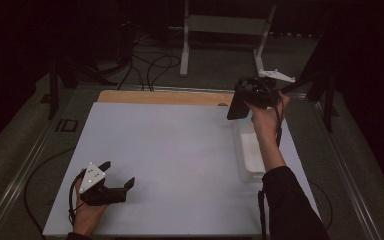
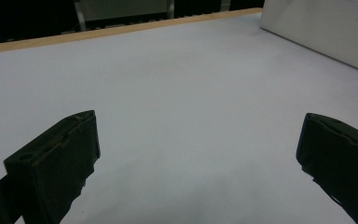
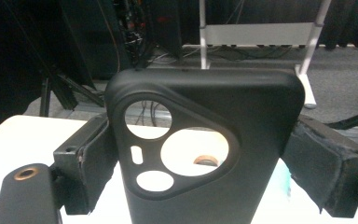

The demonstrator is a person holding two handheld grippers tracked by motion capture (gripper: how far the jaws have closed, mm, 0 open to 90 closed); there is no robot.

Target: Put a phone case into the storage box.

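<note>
Tabletop (image 1: 180,165): large pale sheet with a wooden strip (image 1: 165,97) showing along its far edge. Dark floor with cables beyond, plus a white metal frame (image 1: 225,25).

Clear bin (image 1: 250,155): sits on the tabletop at the right side, long axis running away from the person, something white lying flat inside it. In the left gripper view its pale wall (image 2: 326,28) shows at upper right.

Right gripper (image 1: 252,95): raised over the far right corner of the tabletop, above the far end of the bin, held in the person's right hand (image 1: 265,120), dark sleeve behind. Jaws are clamped on a black phone case (image 3: 205,140).

Phone case, position relative to jaws: in the right gripper view it stands upright between the two jaws, one jaw pressed to each long side edge, the top of the case rising well above the jaw tips. The triangular camera panel with its round cutouts faces the camera; the room shows through the holes. In the high view the case (image 1: 237,106) hangs as a dark slab at the left of the gripper, off the tabletop.

Left gripper (image 1: 117,175): low at the near left corner of the tabletop, in the left hand (image 1: 87,212). Jaws spread wide, nothing between them; bare tabletop in the gap in the left gripper view.
</note>
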